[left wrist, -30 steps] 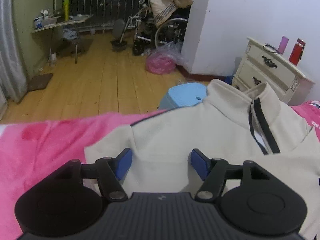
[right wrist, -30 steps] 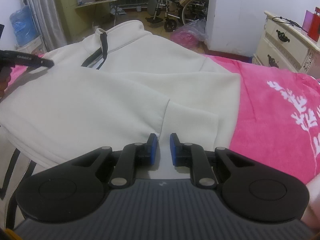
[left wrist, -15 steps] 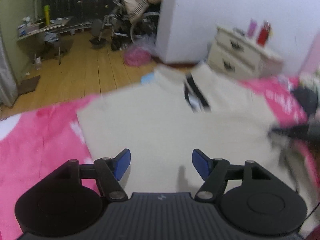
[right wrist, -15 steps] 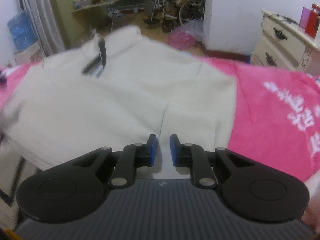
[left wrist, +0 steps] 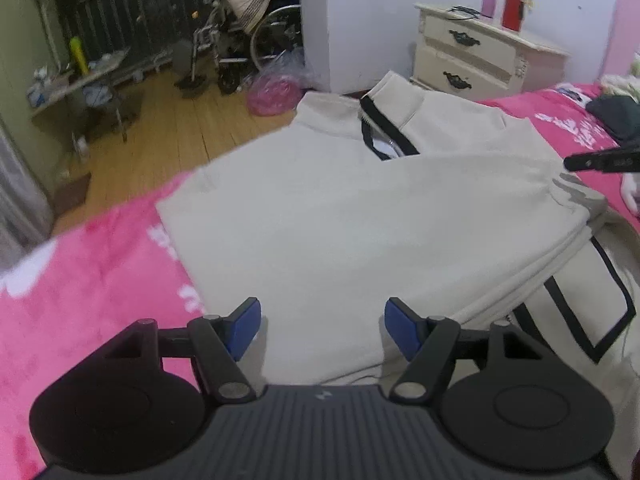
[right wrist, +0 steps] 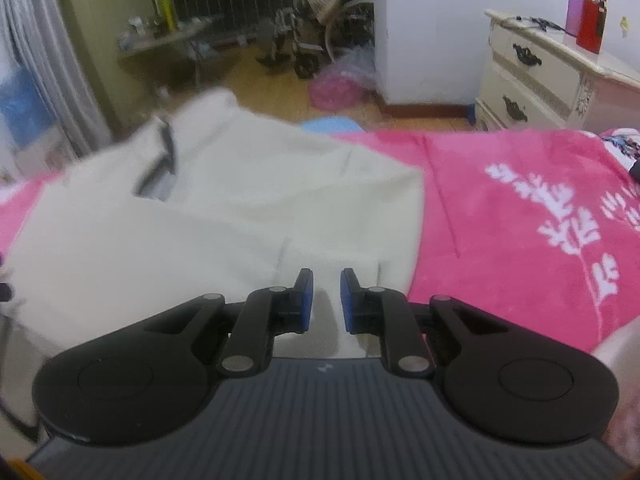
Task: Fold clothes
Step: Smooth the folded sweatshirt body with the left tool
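The cream top (left wrist: 360, 216) lies flat on the pink blanket (left wrist: 80, 300) with its sides tucked in, so folding it in half looks left, the left gripper (left wrist: 322, 332) spread wide and empty, the right gripper (right wrist: 326, 300) nearly pressed together, pinching nothing.

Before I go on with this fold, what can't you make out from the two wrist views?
- Near hem of the cream fleece pullover: left wrist view, hidden behind the left gripper body.
- Pullover's black-trimmed collar: right wrist view, motion-blurred.
- Whether the right gripper pinches fabric: its narrow gap shows only cloth behind.
- Dark garment on the pink blanket: left wrist view, cut off by the right edge.
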